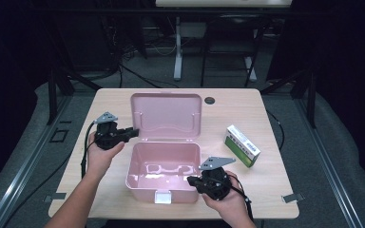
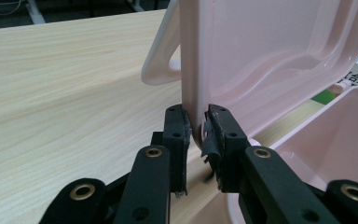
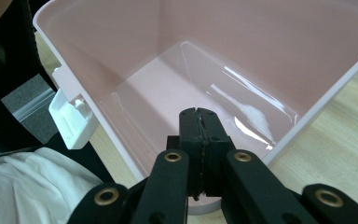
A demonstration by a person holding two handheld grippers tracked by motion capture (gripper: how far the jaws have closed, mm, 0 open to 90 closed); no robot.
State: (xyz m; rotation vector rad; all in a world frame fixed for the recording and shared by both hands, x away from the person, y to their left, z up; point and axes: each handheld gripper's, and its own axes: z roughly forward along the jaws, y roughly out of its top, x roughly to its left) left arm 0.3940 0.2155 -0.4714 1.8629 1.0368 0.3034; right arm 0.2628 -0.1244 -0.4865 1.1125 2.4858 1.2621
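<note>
The left claw [image 2: 196, 127] pinches the left edge of the pink lid [image 1: 166, 115], its jaws narrowed onto the thin plastic just above the hinge line, as the left gripper view shows. The lid stands open and leans back toward the far edge of the tabletop [image 1: 76, 142].

The pink box [image 1: 163, 172] sits near the middle of the tabletop, close to the near edge, with its white latch [image 1: 162, 196] facing the person. Its inside looks bare.

The right claw [image 3: 199, 122] is closed tight, jaws pressed together with nothing visible between them, and it hangs over the box's front right corner, pointing down into the tub.

Farther right, a green and white carton [image 1: 242, 145] lies on the tabletop, apart from the box and closer to the right edge.

The step in hand seems to be steadying the open lid. To do it well, the left claw should hold the grip low by the hinge and avoid twisting the thin edge, which could flex or slip free. The right claw would best stay clear of the rim so the tub does not slide toward the near edge.
</note>
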